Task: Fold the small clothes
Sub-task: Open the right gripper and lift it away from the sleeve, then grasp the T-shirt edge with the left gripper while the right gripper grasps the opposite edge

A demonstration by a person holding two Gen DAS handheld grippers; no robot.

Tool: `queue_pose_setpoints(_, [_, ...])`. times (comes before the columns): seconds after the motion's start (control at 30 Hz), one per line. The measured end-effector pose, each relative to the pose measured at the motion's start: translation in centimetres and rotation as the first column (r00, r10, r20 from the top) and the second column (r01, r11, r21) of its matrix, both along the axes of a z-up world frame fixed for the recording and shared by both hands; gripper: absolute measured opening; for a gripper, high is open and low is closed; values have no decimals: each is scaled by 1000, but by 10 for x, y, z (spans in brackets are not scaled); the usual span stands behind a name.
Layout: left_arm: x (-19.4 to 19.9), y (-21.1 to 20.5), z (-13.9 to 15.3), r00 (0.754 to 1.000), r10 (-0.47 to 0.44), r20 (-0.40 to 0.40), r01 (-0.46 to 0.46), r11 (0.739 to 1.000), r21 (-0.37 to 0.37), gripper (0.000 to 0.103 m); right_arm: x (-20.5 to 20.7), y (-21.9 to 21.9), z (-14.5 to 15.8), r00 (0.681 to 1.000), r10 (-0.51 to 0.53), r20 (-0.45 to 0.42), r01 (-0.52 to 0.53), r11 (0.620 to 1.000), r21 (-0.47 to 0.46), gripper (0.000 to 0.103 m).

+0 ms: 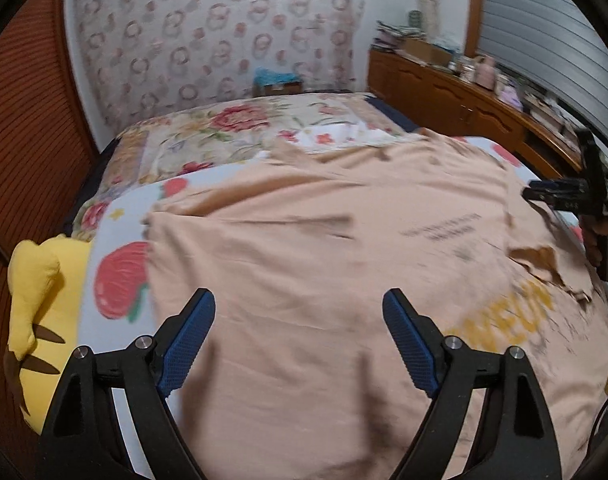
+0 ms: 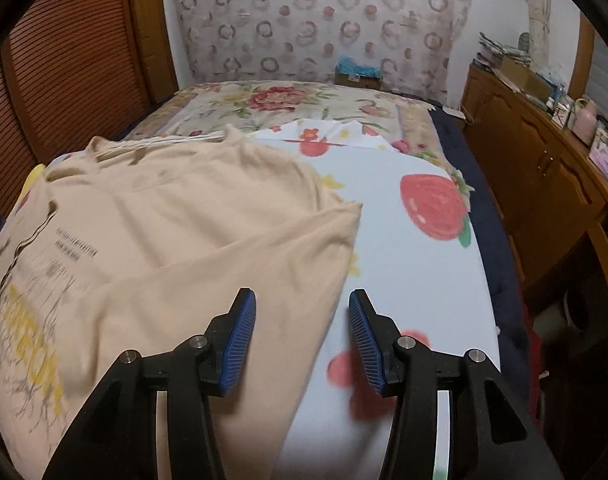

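A peach T-shirt (image 1: 324, 240) with yellow lettering and small dark print lies spread on the bed. My left gripper (image 1: 300, 304) hovers over its near part, jaws wide and open, nothing between the blue pads (image 1: 188, 344). In the right wrist view the same T-shirt (image 2: 176, 220) lies at the left, with one sleeve (image 2: 304, 240) lying slantwise towards the right. My right gripper (image 2: 302, 300) stands open above the shirt's right edge, its pads clear of the cloth. The left wrist view shows the right gripper (image 1: 536, 194) at the far right, held by a hand.
A white blanket with strawberries (image 2: 424, 240) covers the bed under the shirt, with a floral bedspread (image 2: 272, 100) beyond it. A yellow plush toy (image 1: 36, 292) lies at the bed's left edge. A cluttered wooden dresser (image 2: 544, 168) runs along the right, a louvred wooden door (image 2: 72, 60) on the left.
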State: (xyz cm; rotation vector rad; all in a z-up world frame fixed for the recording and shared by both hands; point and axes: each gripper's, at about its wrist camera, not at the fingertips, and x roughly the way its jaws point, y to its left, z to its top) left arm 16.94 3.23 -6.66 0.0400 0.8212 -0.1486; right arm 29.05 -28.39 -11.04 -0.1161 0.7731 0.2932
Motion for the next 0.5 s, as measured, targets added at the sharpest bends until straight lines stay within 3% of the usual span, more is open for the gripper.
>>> queue_pose_setpoints(0.17, [20,27,-2,999,46,-4,-46,999,-25,85,26,4,-3,1000,-6,3,6,1000,-2,50])
queue_pose_setpoints(0.5, [66,69,-15,993,107,-51,-108,994,-25,85,28,4,-7,1000,4,17,-3,1000,-4,57])
